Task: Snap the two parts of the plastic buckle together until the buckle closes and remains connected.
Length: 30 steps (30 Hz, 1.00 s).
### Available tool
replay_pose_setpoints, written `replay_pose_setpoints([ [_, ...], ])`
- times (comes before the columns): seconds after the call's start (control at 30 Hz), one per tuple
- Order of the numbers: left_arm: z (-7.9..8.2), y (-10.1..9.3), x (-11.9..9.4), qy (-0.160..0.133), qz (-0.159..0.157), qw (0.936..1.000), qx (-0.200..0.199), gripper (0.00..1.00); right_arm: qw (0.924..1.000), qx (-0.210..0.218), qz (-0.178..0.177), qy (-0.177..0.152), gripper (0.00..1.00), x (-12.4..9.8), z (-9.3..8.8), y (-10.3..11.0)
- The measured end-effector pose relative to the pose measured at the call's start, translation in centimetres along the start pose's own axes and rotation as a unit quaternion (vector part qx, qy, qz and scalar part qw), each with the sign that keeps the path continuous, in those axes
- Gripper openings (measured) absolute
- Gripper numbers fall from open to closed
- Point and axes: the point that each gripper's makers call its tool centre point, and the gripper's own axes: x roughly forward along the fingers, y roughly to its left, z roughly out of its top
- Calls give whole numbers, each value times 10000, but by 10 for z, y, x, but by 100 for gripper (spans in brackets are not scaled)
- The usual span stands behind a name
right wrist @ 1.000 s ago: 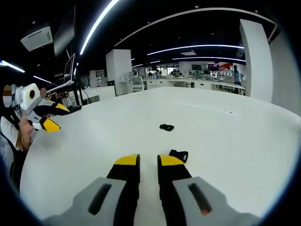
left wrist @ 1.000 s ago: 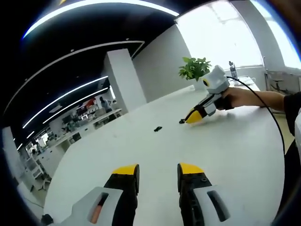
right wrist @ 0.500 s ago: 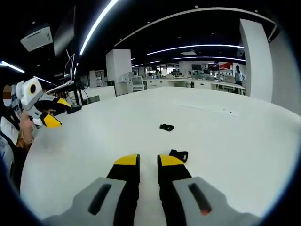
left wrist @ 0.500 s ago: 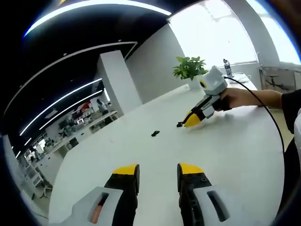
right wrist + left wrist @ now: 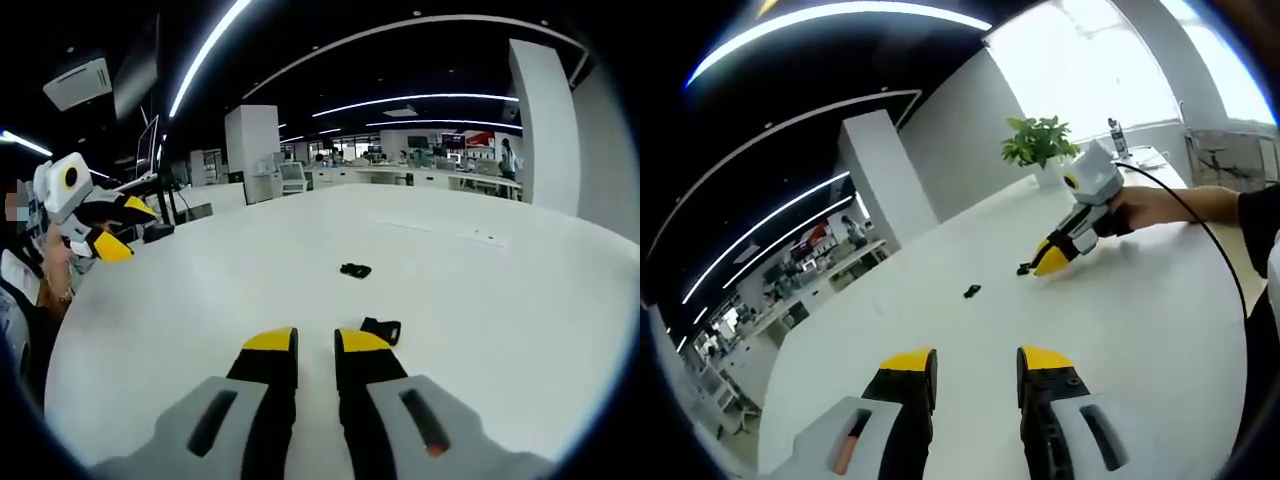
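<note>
So the two black buckle parts lie apart on the white table, one buckle piece just beside the empty right gripper, the far piece ahead, while the left gripper waits, jaws apart, holding nothing.

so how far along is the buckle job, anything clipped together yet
Nothing is joined yet. The two black buckle parts lie apart on the white table: one beside the right gripper, the other farther out. Both grippers are empty; the left gripper hangs above the table. Left: grasp both, align, snap.
</note>
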Motion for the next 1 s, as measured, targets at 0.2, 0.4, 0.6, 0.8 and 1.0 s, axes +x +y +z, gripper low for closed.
replay_pose_setpoints([
  [0.2,-1,1,7,66,-84,9999,-17,32,10000,47,18,-27,15,0,1,1],
  [0.4,1,5,11,148,-102,9998,54,32,10000,45,29,-24,15,0,1,2],
  [0.6,5,7,16,167,-154,9997,61,32,10000,51,17,-3,15,0,0,1],
  [0.8,5,6,20,234,-245,9994,91,32,9999,88,40,33,15,0,-2,3],
  [1.0,6,9,21,286,-242,9992,141,32,10000,72,13,30,15,0,-1,2],
])
